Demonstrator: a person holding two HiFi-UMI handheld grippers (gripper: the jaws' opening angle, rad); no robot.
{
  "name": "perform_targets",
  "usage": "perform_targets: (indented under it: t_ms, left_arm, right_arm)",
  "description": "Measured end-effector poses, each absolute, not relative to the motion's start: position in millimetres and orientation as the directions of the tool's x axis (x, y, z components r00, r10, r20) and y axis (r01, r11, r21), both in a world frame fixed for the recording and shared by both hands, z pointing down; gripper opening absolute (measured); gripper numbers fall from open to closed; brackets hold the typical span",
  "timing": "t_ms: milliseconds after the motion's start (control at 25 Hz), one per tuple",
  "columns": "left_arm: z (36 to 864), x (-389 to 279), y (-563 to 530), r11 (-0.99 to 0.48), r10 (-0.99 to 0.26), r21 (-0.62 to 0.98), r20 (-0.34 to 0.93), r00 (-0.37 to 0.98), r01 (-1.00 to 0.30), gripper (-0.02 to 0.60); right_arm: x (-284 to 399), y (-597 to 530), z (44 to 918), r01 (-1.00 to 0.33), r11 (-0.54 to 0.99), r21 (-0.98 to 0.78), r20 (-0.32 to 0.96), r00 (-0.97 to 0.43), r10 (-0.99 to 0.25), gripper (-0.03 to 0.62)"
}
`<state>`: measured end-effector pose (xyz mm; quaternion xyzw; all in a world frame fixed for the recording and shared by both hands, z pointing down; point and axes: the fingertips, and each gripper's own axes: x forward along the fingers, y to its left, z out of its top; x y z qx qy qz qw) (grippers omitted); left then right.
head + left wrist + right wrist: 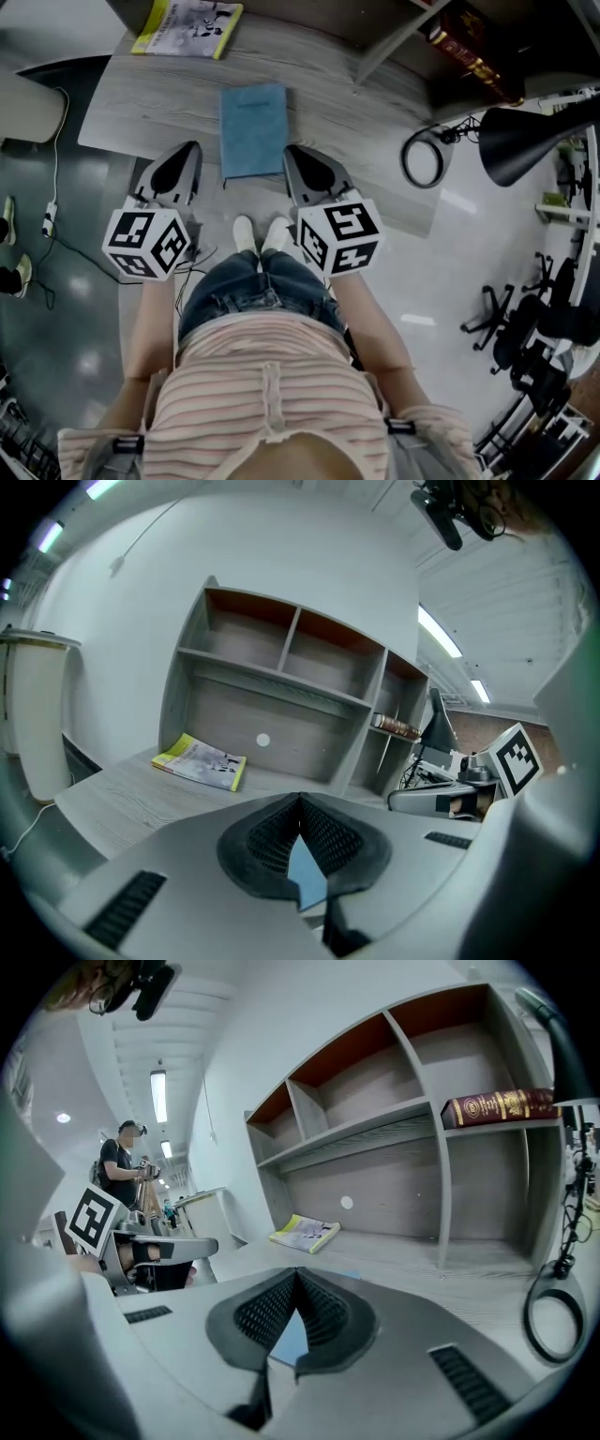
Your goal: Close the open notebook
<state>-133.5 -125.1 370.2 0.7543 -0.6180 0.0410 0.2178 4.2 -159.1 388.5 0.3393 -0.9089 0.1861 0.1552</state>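
Note:
A blue notebook [253, 129] lies shut and flat on the grey wooden desk [141, 108], its cover facing up. My left gripper [190, 150] hovers just left of the notebook's near end, and my right gripper [293, 152] just right of it. Neither touches the notebook. Both are shut, pads meeting at the tips, with nothing held. Only a sliver of the blue notebook [307, 874] shows below the closed pads in the left gripper view, and likewise a sliver of the notebook [289, 1337] in the right gripper view.
A yellow magazine [187, 26] lies at the desk's far left by the shelf unit [281, 682]. A dark red book [502, 1108] rests on a right-hand shelf. A black lamp [525, 141] and a coiled cable [424, 157] are at the right. A person [122, 1171] stands far off.

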Motion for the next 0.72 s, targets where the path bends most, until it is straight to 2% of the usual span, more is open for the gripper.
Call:
perform_targets:
  t_ms: [720]
  left_arm:
    - [349.0, -166.2, -106.4, -0.073, -0.956, 0.212, 0.263, 0.129, -0.975, 0.011]
  right_arm:
    - [-7.5, -164.6, 352.9, -0.632, 0.735, -0.246, 0.324, -0.768, -0.553, 0.017]
